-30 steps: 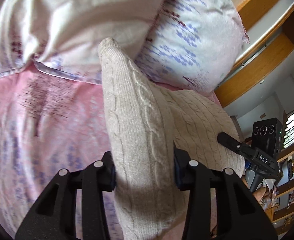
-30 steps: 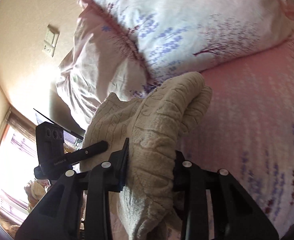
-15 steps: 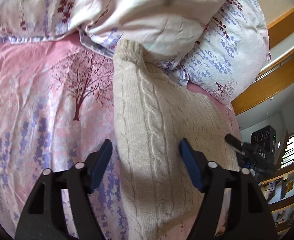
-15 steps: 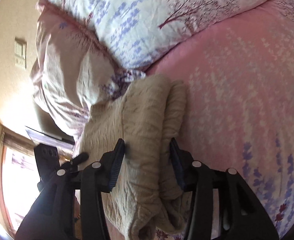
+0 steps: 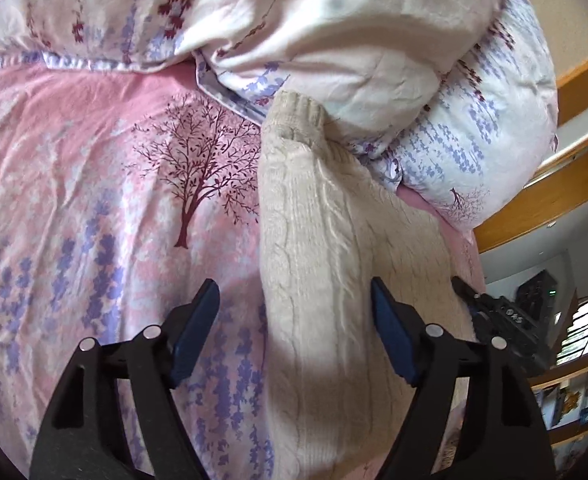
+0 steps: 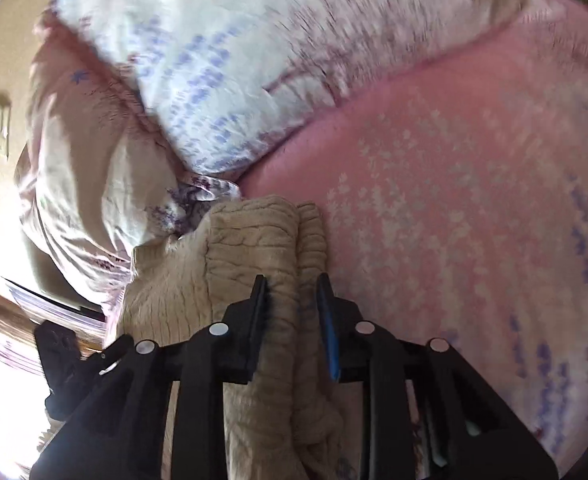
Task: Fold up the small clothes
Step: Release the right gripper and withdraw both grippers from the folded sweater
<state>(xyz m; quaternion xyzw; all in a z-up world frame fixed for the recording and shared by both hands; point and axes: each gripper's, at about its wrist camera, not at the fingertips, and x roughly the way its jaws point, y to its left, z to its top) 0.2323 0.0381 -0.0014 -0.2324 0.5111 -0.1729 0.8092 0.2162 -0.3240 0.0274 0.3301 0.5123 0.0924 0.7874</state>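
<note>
Left wrist view. Pink bedsheet point(image 5: 74, 200) printed with a dark red tree and purple sprigs fills the left half. Floral duvet point(image 5: 294, 20) bunched along the top; a pillow point(image 5: 493, 120) with purple sprigs sits to its right, against a wooden headboard point(image 5: 573, 92). The cable-knit sweater point(image 5: 325, 260), beige, lies on the sheet as a long strip running from the bottom edge up to the duvet, its ribbed end touching the duvet's edge.

Left gripper point(image 5: 294, 328): jaws spread wide and easing inward. The sweater strip lies between them; the left blue pad stands over bare sheet, clear of the knit, and the right pad sits at the strip's right edge. No pinch visible. At the far right the other gripper's black body shows beside the sweater, with shelves behind it.

Right wrist view, blurred in the upper part. A wall switch point(image 6: 0, 124) at far left, then a crumpled pink-white pillow point(image 6: 94, 168), then the white sprigged pillow point(image 6: 254, 60), then open pink sheet to the right. The sweater point(image 6: 254, 240) is bunched in thick folds at lower centre, its top touching the pillows.

Right gripper point(image 6: 292, 292): jaws narrow and closing, with a fold of knit between them; both pads appear to press on it.
</note>
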